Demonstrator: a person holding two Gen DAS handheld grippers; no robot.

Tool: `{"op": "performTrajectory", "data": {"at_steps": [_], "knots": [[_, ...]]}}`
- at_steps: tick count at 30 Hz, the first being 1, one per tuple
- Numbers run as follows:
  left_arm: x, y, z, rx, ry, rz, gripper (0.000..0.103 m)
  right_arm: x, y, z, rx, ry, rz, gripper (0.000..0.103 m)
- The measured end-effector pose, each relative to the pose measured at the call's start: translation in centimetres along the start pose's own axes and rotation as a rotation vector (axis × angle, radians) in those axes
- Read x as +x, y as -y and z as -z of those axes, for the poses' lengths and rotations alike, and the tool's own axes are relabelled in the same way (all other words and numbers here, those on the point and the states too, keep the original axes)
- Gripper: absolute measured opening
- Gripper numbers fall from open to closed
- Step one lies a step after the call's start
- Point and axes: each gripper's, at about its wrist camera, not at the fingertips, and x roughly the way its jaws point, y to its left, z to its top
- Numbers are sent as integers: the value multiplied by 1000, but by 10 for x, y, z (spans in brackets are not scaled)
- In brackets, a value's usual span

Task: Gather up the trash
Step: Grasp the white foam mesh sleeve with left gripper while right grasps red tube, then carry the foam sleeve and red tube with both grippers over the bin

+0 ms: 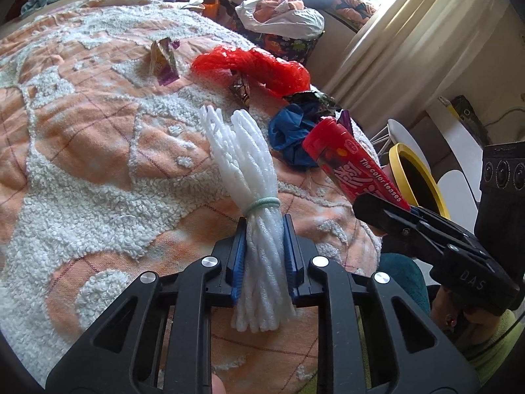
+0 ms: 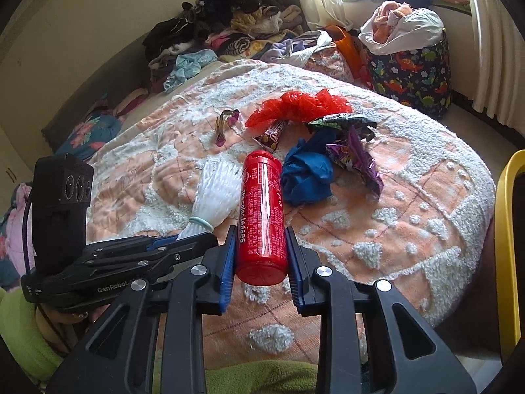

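Observation:
My left gripper [image 1: 265, 229] is shut on a white foam net bundle [image 1: 242, 161] tied with a pale green band; the bundle fans out ahead over the bed. My right gripper [image 2: 261, 239] is shut on a red snack tube [image 2: 261, 210], which points forward between the blue pads. Each gripper also shows in the other view: the right one [image 1: 387, 210] with the tube [image 1: 347, 161], the left one [image 2: 183, 241] with the bundle [image 2: 216, 193]. More trash lies ahead: a red plastic bag [image 2: 298, 105], a crumpled blue bag [image 2: 306, 172], purple wrappers [image 2: 352, 154] and a candy wrapper [image 2: 272, 134].
An orange and white tufted bedspread [image 2: 410, 203] covers the bed. A yellow-rimmed bin [image 1: 416, 177] stands off the bed's right edge. A dinosaur-print basket [image 2: 413, 72] full of laundry is at the far end near the curtains [image 2: 492, 49]. Clothes are piled along the far wall.

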Motion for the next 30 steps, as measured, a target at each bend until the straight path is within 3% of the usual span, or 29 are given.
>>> {"op": "performTrajectory", "data": {"at_steps": [10, 30], "knots": [[-20, 28, -8, 55, 84, 4, 13, -32, 17, 1, 41, 72, -4, 27], [-12, 104, -28, 164, 110, 72, 13, -99, 82, 0, 179, 223, 74, 27]]}}
